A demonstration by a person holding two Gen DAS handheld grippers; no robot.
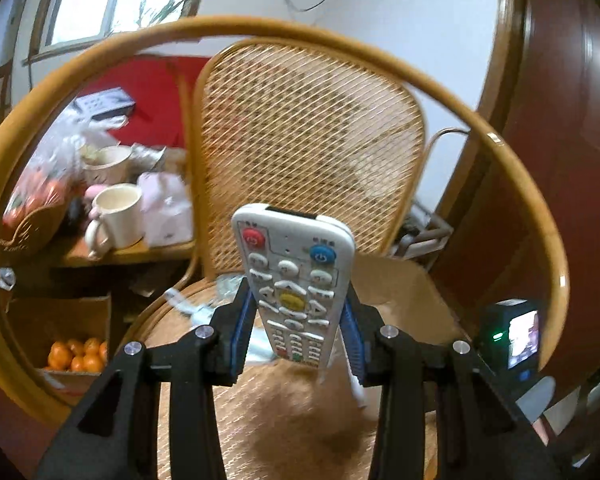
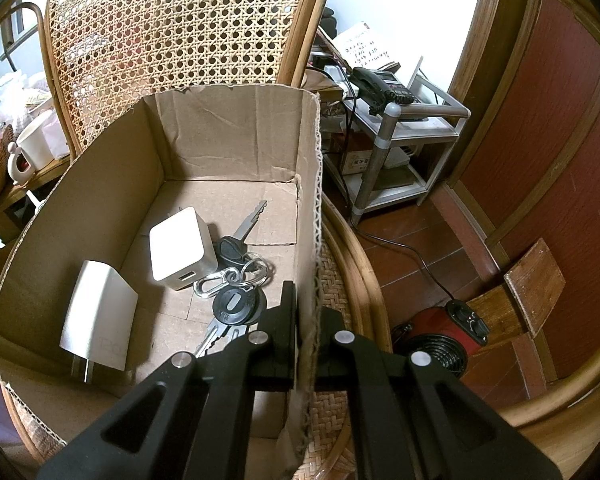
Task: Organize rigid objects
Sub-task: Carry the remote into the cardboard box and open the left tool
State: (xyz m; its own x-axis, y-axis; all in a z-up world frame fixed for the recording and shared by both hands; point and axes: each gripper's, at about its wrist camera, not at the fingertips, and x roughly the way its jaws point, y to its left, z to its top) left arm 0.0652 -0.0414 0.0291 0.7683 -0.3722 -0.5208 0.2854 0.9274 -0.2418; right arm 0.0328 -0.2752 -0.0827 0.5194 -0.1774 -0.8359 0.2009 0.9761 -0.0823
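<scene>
Gripping a white remote control (image 1: 296, 288) by its long sides, the left gripper (image 1: 296, 328) holds it above the woven seat of a rattan chair (image 1: 312, 128), the blue pads (image 1: 236, 336) pressed against the remote's edges. The remote points away from the camera and tilts up, its red and blue power buttons at the far end and a yellow button near the middle. Behind it rises the chair's cane back, and to its right a corner of a cardboard box (image 1: 400, 288) shows on the seat. Further left, a side table carries a cream mug (image 1: 118, 216), a basket and plastic bags, with a carton of oranges (image 1: 78, 356) on the floor beneath.

The right gripper (image 2: 305, 344) is clenched on the right-hand wall of the same cardboard box (image 2: 236, 132), one finger inside and one outside, the torn edge of the cardboard pinched between them. Inside the box lie a white cube charger (image 2: 180, 248), a flat white plug adapter (image 2: 98, 316) leaning near the left wall, and a bunch of keys (image 2: 236, 276) with black heads on rings and a carabiner, just beside the cube. Beyond the chair stands a grey shelf with a black telephone (image 2: 380, 84), and a small red fan heater (image 2: 440, 336) sits on the wooden floor to the right.
</scene>
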